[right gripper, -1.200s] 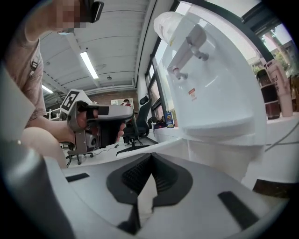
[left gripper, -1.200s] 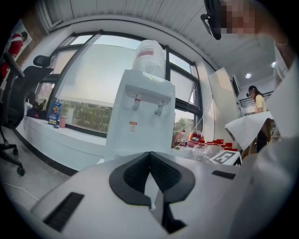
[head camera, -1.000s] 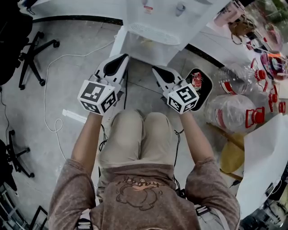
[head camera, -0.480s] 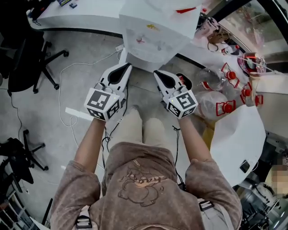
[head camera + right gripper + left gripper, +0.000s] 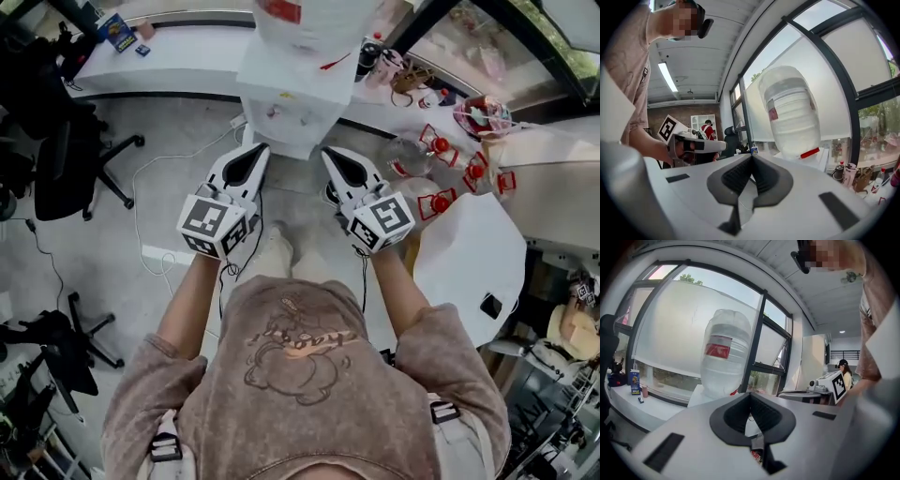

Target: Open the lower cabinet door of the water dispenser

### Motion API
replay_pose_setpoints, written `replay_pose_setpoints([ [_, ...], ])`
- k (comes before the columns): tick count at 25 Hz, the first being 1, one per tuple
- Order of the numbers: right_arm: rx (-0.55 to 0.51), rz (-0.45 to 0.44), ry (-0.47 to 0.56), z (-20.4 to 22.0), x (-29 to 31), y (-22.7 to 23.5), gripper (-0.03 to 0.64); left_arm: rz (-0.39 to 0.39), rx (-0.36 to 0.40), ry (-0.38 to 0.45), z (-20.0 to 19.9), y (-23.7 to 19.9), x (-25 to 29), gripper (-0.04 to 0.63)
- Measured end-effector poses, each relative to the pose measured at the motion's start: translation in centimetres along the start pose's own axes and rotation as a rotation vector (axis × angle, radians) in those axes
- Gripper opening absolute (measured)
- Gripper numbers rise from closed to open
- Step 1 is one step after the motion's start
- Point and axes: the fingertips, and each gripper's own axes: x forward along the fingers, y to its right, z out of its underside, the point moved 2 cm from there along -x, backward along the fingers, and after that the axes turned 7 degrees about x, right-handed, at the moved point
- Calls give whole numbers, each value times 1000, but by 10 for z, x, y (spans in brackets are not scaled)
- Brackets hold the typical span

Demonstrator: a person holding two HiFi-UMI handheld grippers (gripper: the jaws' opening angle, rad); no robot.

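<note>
Currently we hold both tools level and side by side in front of the water dispenser [image 5: 284, 89]. The left gripper [image 5: 253, 150] has its jaws pressed together with nothing between them. The right gripper [image 5: 331, 154] is likewise closed and empty. In each gripper view the ribbed pads meet along one line.

The dispenser stands upright on the floor [image 5: 178, 187] before a white ledge [image 5: 169, 70]. Its long axis is vertical, and an inverted water bottle [image 5: 725, 355] sits on top. In the head view its body lies straight ahead of the tips, centred between the two grippers, near them but not touching. Neither hand is plainly nearer, so we judge the reach equal for both.

The relation that governs the coming move is vertical. Both gripper views look at the bottle and the windows behind it, so the jaws point at the upper part of the unit. The lower cabinet door belongs to the bottom of the front face, well below the jaw line. In the head view that face is steeply foreshortened, and we cannot make out the door's edge, handle or hinge side. Neither gripper view shows the door.

We judge that the opening is not yet begun. The next move calls for lowering one gripper to the bottom of the front face and parting its jaws before it meets the door. We select the hand only once the door's free edge is in view.
</note>
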Motion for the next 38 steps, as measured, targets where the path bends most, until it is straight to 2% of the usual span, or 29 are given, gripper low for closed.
replay_pose_setpoints([
  [12, -19, 66, 55, -22, -30, -11, 6, -11, 46, 16, -21, 11, -9, 12],
  [21, 32, 185, 139, -36, -94, 14, 6, -1, 34, 22, -24, 44, -11, 12],
  [29, -4, 244, 129, -22, -123, 3, 6, -8, 37, 25, -10, 53, -18, 12],
  [34, 10, 317, 148, -19, -136, 12, 6, -8, 59, 48, -1, 57, -16, 12],
  [38, -3, 347, 136, -10, -138, 18, 6, -6, 41, 56, 6, 61, -14, 14],
])
